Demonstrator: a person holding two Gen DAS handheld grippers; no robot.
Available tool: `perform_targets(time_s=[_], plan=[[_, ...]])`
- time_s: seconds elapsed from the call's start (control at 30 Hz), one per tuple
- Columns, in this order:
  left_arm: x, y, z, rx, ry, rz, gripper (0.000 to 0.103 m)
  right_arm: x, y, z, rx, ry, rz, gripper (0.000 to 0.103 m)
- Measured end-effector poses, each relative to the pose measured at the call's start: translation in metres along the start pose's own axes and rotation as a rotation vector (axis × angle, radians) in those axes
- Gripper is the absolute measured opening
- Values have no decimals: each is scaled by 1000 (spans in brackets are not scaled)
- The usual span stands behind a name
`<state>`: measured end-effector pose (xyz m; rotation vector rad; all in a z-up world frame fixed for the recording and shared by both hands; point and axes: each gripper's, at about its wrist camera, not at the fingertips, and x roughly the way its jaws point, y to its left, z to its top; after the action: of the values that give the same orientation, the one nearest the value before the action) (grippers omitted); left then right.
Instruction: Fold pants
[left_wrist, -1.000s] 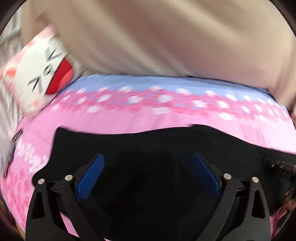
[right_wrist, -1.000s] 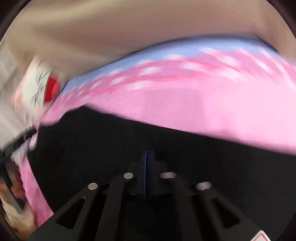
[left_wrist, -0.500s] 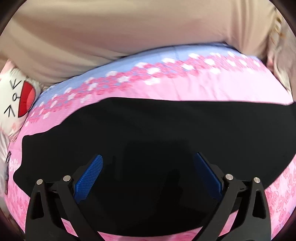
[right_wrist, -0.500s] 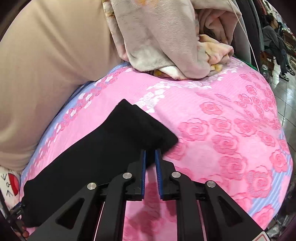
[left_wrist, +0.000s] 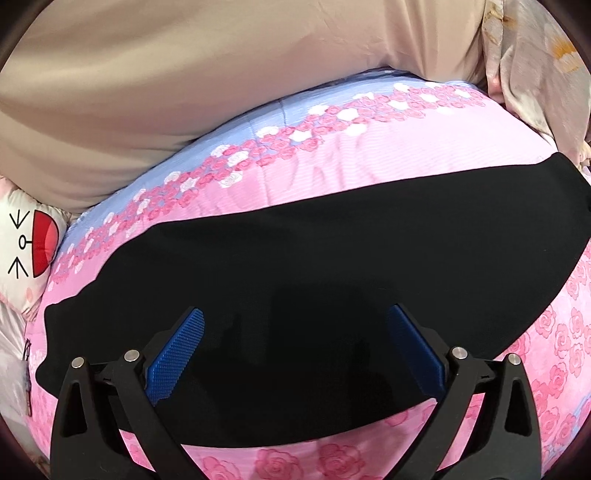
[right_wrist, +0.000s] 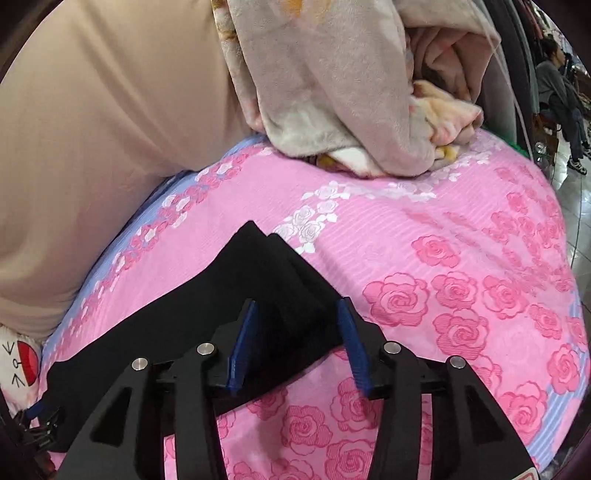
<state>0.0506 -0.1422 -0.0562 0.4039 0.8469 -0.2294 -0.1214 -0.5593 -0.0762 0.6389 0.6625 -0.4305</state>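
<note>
Landmark: the black pants, lying flat in a long band across the pink rose-print bedspread of the bed.

Far left of the pants, at the bed's edge: a white cartoon-face cushion with a red mouth. Beyond the pants, a large beige pillow runs along the back of the bed.

My left gripper hangs over the near middle of the pants, pointing steeply down. Its blue fingers stand wide apart, nothing between them but the cloth lying below; not gripping.

Right end of the pants: in the right wrist view the hem shows two stacked layers, corners nearly matched. My right gripper sits at this end, its jaws opening. The cloth's edge lies between the blue fingers, and they stand off it, no pinch.

Past the right end of the pants, a heap of grey-and-peach fleece blanket rests on the bedspread. Far right, off the bed, a seated person.
</note>
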Motion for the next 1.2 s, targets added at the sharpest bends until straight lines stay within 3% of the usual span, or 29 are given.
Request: perform_targets(time_s=[0.07, 0.1, 0.13, 0.27, 0.37, 0.43, 0.47, 0.6, 0.7, 0.77, 0.87, 0.97, 1.03, 1.13, 1.2], plan=[[2, -5, 2, 1, 13, -15, 98, 5, 5, 1, -27, 18, 18, 44], [3, -7, 2, 2, 16, -21, 98, 7, 8, 2, -39, 24, 29, 30], [2, -9, 2, 4, 15, -21, 98, 7, 12, 2, -53, 23, 35, 7], [-1, -14, 5, 18, 3, -9, 98, -19, 16, 9, -88, -80, -41, 7], [3, -13, 4, 12, 11, -8, 98, 0, -12, 8, -18, -22, -83, 7], [11, -15, 2, 9, 38, -15, 98, 7, -18, 8, 10, 16, -31, 8], [15, -17, 0, 12, 55, -19, 98, 4, -15, 10, -8, 23, -25, 11], [17, -20, -1, 23, 62, -29, 98, -14, -11, 7, -10, -10, -58, 36], [14, -21, -1, 27, 47, -20, 98, -29, -6, 4, 16, -39, -96, 41], [14, -21, 0, 28, 41, -14, 98, -40, 21, 2, -57, -66, -56, 41], [14, -23, 2, 31, 29, -3, 98, -36, 81, 1, -227, -28, 9, 37], [12, -23, 5, 37, 3, 27, 98, 3, 128, 1, -349, 47, 4, 36], [11, -22, 6, 37, -5, 33, 98, 30, 135, 6, -361, 84, -32, 21], [8, -17, 7, 29, -19, 49, 98, 61, 111, 27, -302, 105, -177, 19], [9, -11, 8, 13, -18, 49, 98, 58, 96, 39, -220, 116, -138, 16]])
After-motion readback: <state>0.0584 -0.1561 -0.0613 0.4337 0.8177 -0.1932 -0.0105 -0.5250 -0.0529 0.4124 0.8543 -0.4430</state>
